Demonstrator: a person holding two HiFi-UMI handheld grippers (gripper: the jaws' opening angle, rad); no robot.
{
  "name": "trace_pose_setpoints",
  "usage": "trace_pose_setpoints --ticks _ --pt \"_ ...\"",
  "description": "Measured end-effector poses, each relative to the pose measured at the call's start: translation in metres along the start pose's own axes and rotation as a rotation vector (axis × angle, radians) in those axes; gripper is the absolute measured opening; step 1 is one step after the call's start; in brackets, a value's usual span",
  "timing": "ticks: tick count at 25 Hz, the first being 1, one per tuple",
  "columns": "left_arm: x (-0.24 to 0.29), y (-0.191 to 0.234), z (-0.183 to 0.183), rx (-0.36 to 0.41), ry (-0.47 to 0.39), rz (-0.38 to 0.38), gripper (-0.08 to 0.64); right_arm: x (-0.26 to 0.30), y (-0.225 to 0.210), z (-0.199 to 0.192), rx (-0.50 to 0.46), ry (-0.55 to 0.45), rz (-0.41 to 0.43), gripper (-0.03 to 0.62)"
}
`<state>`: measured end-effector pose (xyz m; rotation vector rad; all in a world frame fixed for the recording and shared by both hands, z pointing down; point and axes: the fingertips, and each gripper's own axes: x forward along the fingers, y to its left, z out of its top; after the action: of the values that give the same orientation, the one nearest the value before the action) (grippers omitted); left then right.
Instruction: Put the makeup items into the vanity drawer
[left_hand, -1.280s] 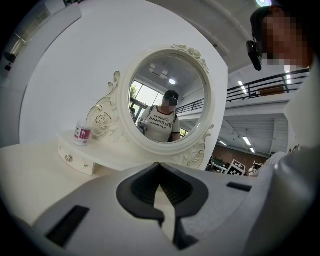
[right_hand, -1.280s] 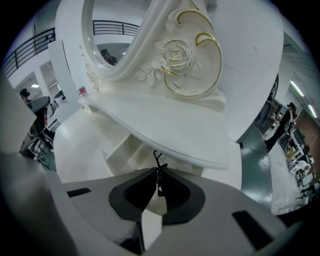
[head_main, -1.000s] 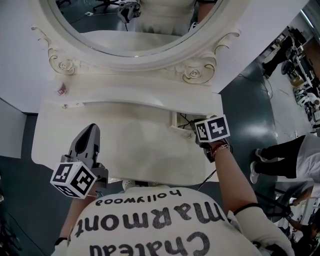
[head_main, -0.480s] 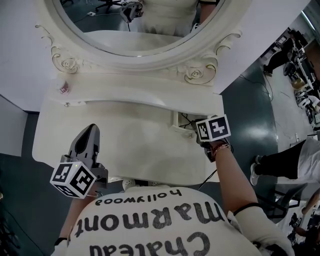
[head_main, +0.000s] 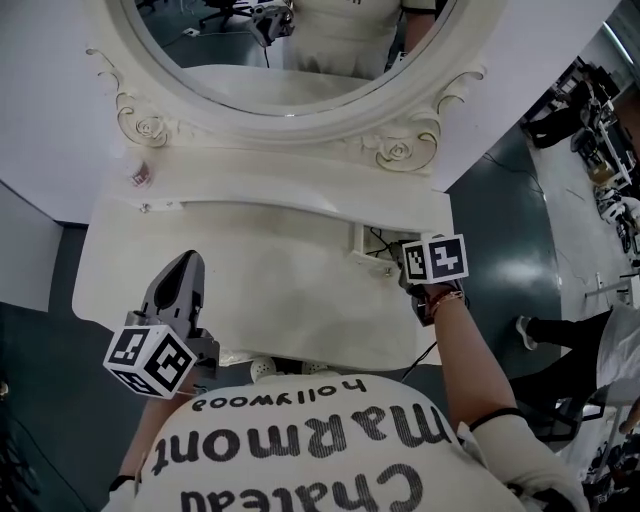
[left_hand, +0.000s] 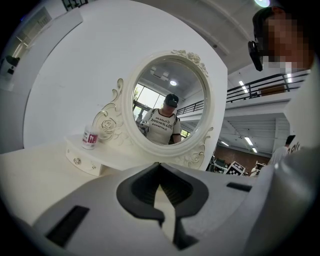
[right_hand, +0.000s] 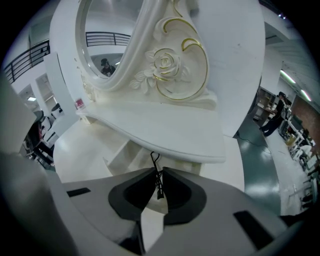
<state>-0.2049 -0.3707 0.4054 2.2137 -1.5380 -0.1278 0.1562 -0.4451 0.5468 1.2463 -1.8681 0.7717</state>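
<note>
On the white vanity, the small right drawer under the shelf stands open. My right gripper is at that drawer, shut on a thin black clip with a wire loop at its top. The clip hangs just above the open drawer. My left gripper hovers over the left front of the tabletop, shut with nothing in it. A small jar with a pink label stands on the shelf's left end, far from both grippers.
The oval mirror with rose carvings rises behind the shelf. The left drawer is closed. The wall stands behind the vanity, and dark floor lies to its left and right, where a person's legs show.
Both grippers have kept their places at the vanity while the head view has shifted slightly. The person at the right has moved further out of the picture.
</note>
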Motion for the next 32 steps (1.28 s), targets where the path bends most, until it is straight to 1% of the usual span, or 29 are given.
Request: trace_pose_setpoints --ticks 5,8,10,14,17,20,22,23,26,32 --pt "-0.01 0.005 0.004 0.003 -0.004 0.002 0.008 -0.01 -0.004 0.005 0.09 -0.096 -0.04 0.057" --pt "-0.012 0.007 0.007 0.01 -0.005 -0.016 0.008 -0.017 -0.006 0.008 0.136 -0.157 -0.077 0.057" --pt "-0.012 0.007 0.009 0.013 -0.006 -0.032 0.008 -0.025 -0.006 0.011 0.18 -0.214 -0.087 0.057" --pt "-0.011 0.004 0.017 0.022 -0.016 -0.072 0.008 -0.049 0.0 0.024 0.286 -0.396 -0.092 0.055" --pt "-0.011 0.002 0.022 0.025 -0.023 -0.101 0.008 -0.062 0.013 0.025 0.373 -0.5 -0.095 0.052" --pt "-0.01 -0.003 0.026 0.034 -0.025 -0.136 0.008 -0.071 0.029 0.022 0.482 -0.585 -0.087 0.048" --pt "-0.009 -0.006 0.025 0.034 -0.021 -0.161 0.008 -0.074 0.042 0.017 0.55 -0.616 -0.071 0.048" --pt "-0.008 -0.007 0.024 0.029 -0.017 -0.173 0.008 -0.075 0.049 0.015 0.569 -0.623 -0.063 0.048" --pt "-0.01 -0.008 0.018 0.019 -0.002 -0.197 0.008 -0.079 0.074 0.008 0.565 -0.634 -0.043 0.048" --pt "-0.019 -0.002 0.005 -0.011 0.016 -0.21 0.008 -0.078 0.125 -0.001 0.527 -0.62 0.033 0.044"
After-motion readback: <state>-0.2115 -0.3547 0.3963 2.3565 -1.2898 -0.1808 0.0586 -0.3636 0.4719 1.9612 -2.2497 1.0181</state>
